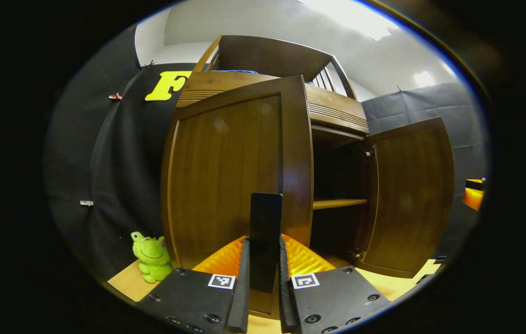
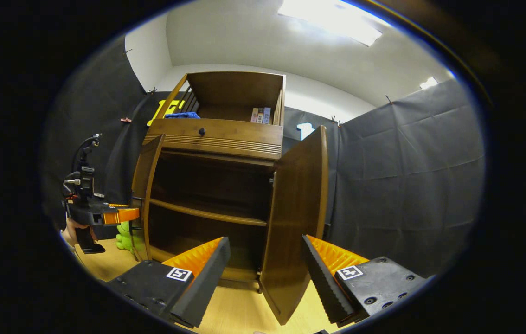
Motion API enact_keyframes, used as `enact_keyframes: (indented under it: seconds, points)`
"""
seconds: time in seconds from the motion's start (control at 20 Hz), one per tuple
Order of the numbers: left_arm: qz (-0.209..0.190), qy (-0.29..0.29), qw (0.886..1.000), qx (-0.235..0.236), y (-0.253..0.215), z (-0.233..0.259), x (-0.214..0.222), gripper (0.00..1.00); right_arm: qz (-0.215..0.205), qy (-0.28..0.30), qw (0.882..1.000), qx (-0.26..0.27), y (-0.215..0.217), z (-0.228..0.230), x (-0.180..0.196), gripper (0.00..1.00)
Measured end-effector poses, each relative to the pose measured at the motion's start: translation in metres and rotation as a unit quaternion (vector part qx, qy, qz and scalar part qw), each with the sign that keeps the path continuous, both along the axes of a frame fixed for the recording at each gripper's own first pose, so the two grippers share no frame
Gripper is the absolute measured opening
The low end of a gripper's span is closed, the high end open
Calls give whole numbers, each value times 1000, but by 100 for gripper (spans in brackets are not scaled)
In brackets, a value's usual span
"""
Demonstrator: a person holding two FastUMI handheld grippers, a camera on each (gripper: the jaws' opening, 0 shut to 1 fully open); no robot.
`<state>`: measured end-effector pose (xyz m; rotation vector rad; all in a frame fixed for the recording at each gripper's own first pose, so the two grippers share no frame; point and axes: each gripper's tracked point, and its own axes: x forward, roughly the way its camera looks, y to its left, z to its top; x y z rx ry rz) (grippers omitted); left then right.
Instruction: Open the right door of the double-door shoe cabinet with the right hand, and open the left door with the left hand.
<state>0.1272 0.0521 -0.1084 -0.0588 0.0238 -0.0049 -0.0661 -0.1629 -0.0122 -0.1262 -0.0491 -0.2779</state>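
With the left gripper point(image 1: 263, 273) pinching the left door point(image 1: 226, 176) edge directly ahead, swing it outward along the hinge arc; keep the spread right gripper point(image 2: 265, 273) off the right door point(image 2: 296, 218).

Shoe cabinet point(image 2: 216, 185) ahead; left door point(image 2: 144, 195) and right door point(image 2: 298, 218) swung outward; toy frog point(image 1: 151, 257) left of cabinet.

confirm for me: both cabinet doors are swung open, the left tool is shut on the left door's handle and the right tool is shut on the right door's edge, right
Not quite. In the right gripper view the right tool is open, its fingers spread on either side of the right door and apart from it. The rest holds: both doors are open and the left tool grips the left door's handle.
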Motion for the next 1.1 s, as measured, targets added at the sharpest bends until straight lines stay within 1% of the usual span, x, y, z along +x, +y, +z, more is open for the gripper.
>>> enact_keyframes:
  seconds: [0.05,0.1,0.2,0.25,0.35,0.55,0.85,0.9,0.95,1.1]
  points:
    - [0,1,1000,-2,3,1,-6,30,6,1,1000,0,6,-1,2,97]
    - [1,0,1000,-5,6,2,-12,29,12,3,1000,0,11,-3,5,95]
    - [7,-1,1000,-6,14,4,-23,29,19,5,1000,-5,19,-5,9,97]
    - [11,-2,1000,-5,18,4,-28,29,22,6,1000,-8,23,-7,11,95]
    - [18,-2,1000,-1,25,4,-38,28,31,9,999,-8,31,-9,16,96]
    - [30,-2,1000,6,39,8,-53,27,51,16,999,6,46,-14,25,97]
    - [51,-4,999,18,59,9,-71,24,62,18,998,19,59,-17,33,96]
    - [58,-5,998,20,64,11,-75,22,64,18,998,18,61,-18,34,96]
    - [68,-8,997,25,69,11,-78,22,65,17,998,15,63,-18,35,96]
    - [92,-11,995,33,83,12,-88,14,69,17,997,9,68,-18,38,96]
